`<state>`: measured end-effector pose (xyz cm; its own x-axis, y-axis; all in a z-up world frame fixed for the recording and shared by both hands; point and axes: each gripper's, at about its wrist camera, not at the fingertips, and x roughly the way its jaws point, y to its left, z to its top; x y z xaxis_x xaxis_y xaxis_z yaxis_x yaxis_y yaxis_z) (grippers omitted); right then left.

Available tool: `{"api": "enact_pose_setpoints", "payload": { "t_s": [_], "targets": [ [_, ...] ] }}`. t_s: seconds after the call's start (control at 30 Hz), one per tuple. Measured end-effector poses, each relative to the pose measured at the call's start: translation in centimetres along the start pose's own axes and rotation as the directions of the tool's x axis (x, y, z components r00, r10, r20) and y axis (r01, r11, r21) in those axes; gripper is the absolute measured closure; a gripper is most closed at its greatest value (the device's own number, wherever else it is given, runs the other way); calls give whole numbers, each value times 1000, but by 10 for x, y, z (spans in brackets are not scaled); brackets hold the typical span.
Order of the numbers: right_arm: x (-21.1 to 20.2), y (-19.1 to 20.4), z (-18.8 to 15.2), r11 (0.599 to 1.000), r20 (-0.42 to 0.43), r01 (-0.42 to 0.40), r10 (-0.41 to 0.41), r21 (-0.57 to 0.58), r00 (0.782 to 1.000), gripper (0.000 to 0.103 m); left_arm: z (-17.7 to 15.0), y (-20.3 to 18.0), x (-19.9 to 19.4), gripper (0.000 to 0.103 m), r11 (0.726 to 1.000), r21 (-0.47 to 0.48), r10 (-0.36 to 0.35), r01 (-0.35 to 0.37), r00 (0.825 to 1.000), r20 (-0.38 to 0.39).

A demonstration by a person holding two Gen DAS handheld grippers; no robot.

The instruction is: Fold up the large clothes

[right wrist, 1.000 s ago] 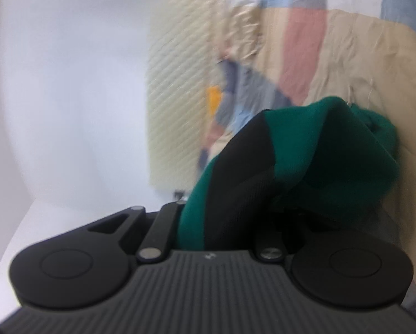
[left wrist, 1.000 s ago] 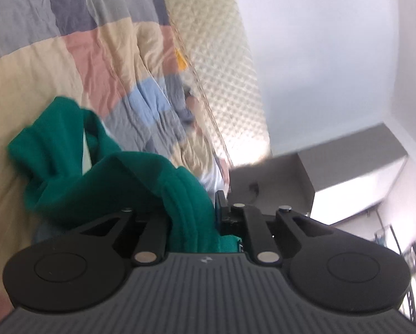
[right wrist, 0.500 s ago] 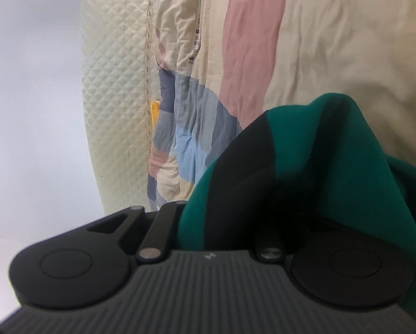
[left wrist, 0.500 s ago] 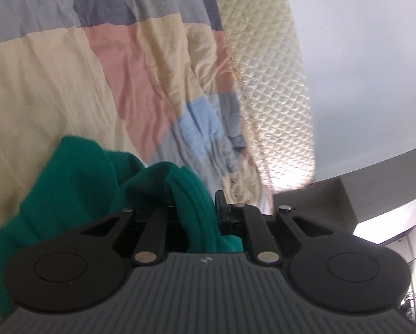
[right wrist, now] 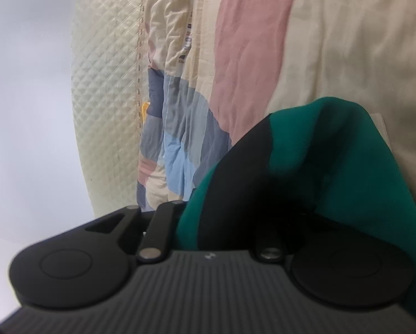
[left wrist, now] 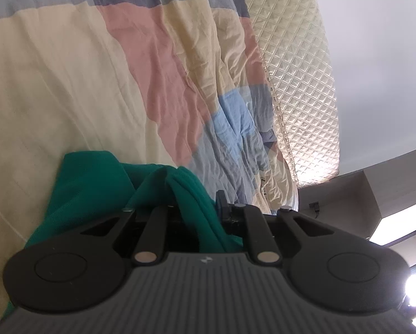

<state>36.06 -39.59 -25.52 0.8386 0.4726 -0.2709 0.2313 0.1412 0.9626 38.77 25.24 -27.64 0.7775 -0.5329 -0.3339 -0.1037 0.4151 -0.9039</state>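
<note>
A large green garment (left wrist: 91, 183) with a black band (right wrist: 241, 167) is bunched low over the patchwork bedspread (left wrist: 68, 83). In the left wrist view a fold of it runs up between the jaws of my left gripper (left wrist: 194, 203). Those jaws are opening, but they still pinch the fold; only the right fingertip (left wrist: 220, 196) shows. In the right wrist view the green cloth (right wrist: 333, 153) drapes over my right gripper (right wrist: 230, 211) and hides both fingers. Its jaws are opening too, with the garment still caught between them.
The bedspread (right wrist: 347, 41) has cream, pink, blue and grey patches and is wrinkled. A cream quilted panel (left wrist: 300, 69) stands along its far edge, also seen in the right wrist view as a quilted panel (right wrist: 105, 83). A grey cabinet (left wrist: 347, 194) sits beyond, and a pale wall.
Both grippers have come down toward the bedspread with the green garment. The cloth that hung loose on the left now bunches close to the bed. The bedspread fills more of both views.
</note>
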Motion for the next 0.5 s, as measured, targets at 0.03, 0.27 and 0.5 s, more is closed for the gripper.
{"api": "enact_pose_setpoints", "payload": {
  "t_s": [0.03, 0.27, 0.5],
  "targets": [
    [0, 1, 0, 1000, -5, -9, 9, -1, 1000, 77, -2, -4, -3, 82, 1000, 13, 2, -2, 1000, 4],
    [-38, 24, -15, 995, 7, -9, 10, -100, 1000, 40, -23, -48, -40, 33, 987, 158, -17, 11, 999, 33],
    [-102, 57, -48, 950, 57, 75, -60, -303, 997, 36, -68, -91, -101, 33, 910, 388, 93, -147, 984, 155]
  ]
}}
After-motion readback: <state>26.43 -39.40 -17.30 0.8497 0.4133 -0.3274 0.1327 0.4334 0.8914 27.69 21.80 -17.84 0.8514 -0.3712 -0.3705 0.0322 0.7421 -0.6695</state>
